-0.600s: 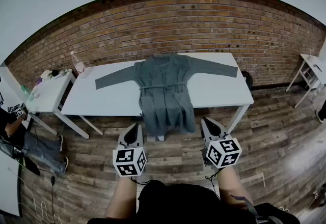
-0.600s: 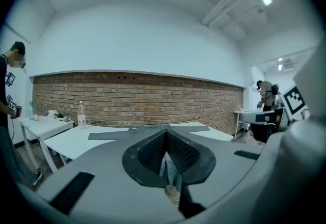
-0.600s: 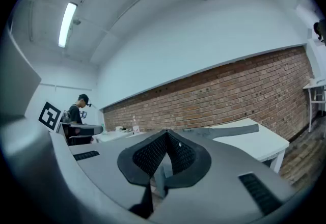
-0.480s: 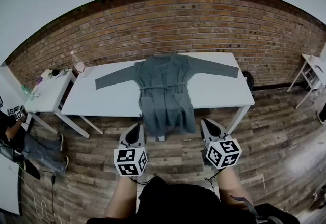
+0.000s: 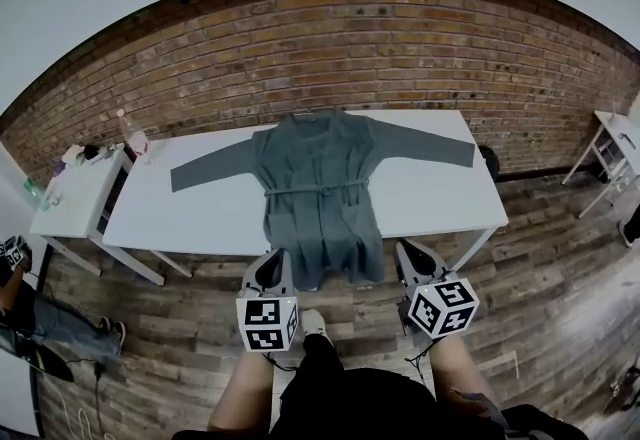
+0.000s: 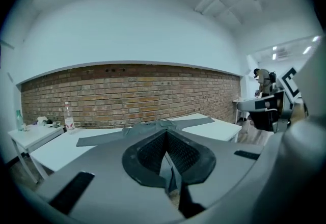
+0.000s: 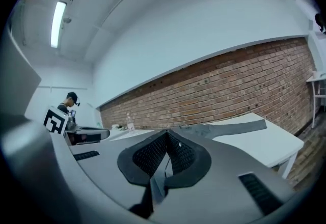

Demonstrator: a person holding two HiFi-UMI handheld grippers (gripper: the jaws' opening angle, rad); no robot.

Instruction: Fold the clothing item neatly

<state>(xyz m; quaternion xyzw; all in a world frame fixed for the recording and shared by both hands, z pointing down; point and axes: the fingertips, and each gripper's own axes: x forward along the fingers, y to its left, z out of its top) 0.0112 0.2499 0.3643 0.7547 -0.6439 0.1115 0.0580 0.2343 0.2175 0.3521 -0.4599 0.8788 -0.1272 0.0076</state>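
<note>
1. Head view: a grey robe (image 5: 318,188) lay spread flat on the white table (image 5: 200,213). Its collar was toward the brick wall (image 5: 400,48), both sleeves were stretched out sideways, and a belt (image 5: 312,189) was tied across the waist. The hem hung over the table's near edge.
2. Head view: the left tongs (image 5: 275,256) and the right tongs (image 5: 410,253) were held over the wooden floor (image 5: 560,288) on the person's side of the table. They flanked the hanging hem, the left one just beside its left corner and the right one a little off its right corner. From this steep angle the left tip seemed clear of the cloth, though I could not be sure.
3. Head view: a bottle (image 5: 128,133) stood near the table's far left corner, by a small side table (image 5: 75,193).
4. Left gripper view: the jaws were pressed together with nothing between them. The robe lay beyond the tips on the table, straight ahead, with one sleeve running off to the left and the bottle farther left.
5. Right gripper view: these jaws also met, empty. The robe lay ahead and slightly right of the tips, its sleeve reaching toward the table's right end. A person (image 7: 69,108) stood far off to the left.
</note>
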